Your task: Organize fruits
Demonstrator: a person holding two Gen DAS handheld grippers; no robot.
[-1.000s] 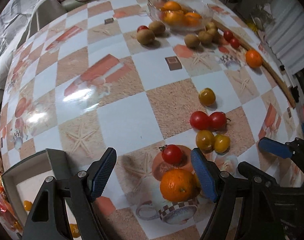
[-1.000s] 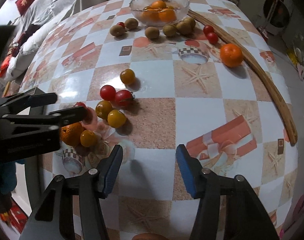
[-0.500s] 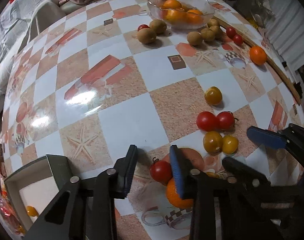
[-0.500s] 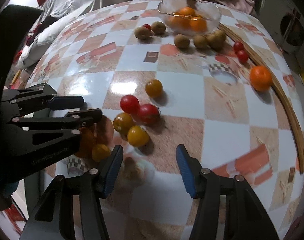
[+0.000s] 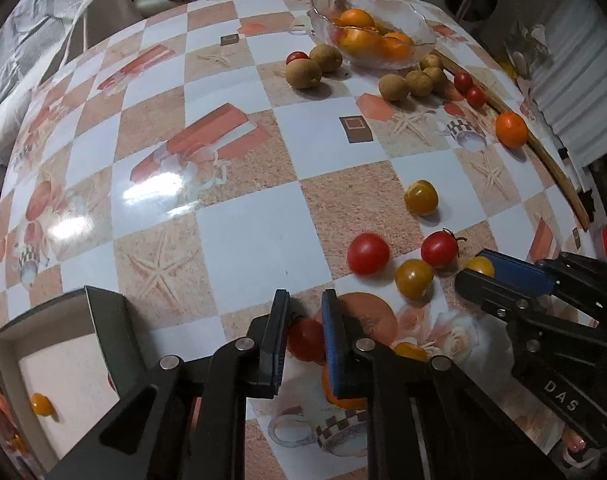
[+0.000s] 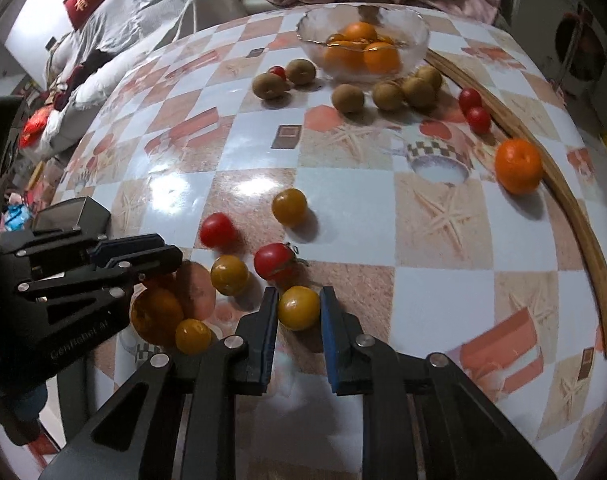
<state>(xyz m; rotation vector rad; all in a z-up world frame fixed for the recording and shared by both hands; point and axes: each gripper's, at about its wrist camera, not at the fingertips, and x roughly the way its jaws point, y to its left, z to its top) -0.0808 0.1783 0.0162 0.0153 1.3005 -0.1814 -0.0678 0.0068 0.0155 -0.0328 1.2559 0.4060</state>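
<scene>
Two claws have just closed, each pinching fruit low on the checkered surface: left claw grips a small red tomato, right claw a yellow tomato; the glass bowl lies far ahead.

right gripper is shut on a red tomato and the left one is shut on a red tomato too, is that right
Not quite. The right gripper is shut on a yellow tomato, not a red one, as the right wrist view shows. The left gripper is indeed shut on a red tomato.
</scene>
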